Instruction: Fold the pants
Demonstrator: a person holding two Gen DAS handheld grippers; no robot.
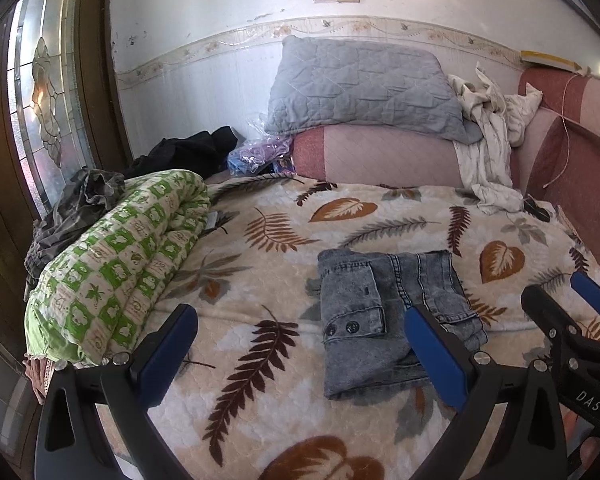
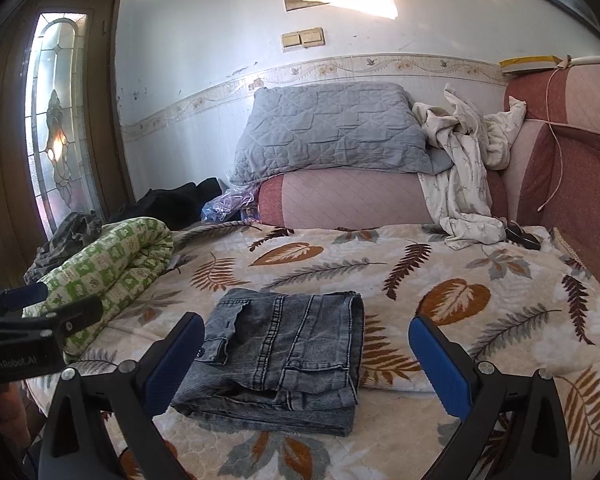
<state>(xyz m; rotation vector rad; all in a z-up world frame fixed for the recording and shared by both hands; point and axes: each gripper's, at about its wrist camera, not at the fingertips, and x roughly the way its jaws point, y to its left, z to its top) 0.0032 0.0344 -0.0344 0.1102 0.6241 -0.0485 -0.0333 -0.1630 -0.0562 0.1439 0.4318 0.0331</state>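
Observation:
Grey denim pants (image 1: 384, 316) (image 2: 284, 356) lie folded into a compact rectangle on the leaf-patterned blanket (image 1: 284, 240) (image 2: 460, 280). My left gripper (image 1: 300, 348) hovers open near the front of the bed, its right blue pad overlapping the pants' right edge in the image, with nothing held. My right gripper (image 2: 308, 360) is also open, its fingers spread on either side of the folded pants and above them, gripping nothing. In the left wrist view the right gripper (image 1: 568, 304) shows at the right edge. The left gripper (image 2: 48, 304) appears at the left edge of the right wrist view.
A rolled green-and-white quilt (image 1: 116, 272) (image 2: 108, 268) lies along the bed's left side. A grey pillow (image 1: 364, 88) (image 2: 332, 132) sits on pink cushions at the back, beside crumpled white clothing (image 1: 488, 136) (image 2: 464, 172). Dark clothes (image 1: 188, 156) are piled near the door.

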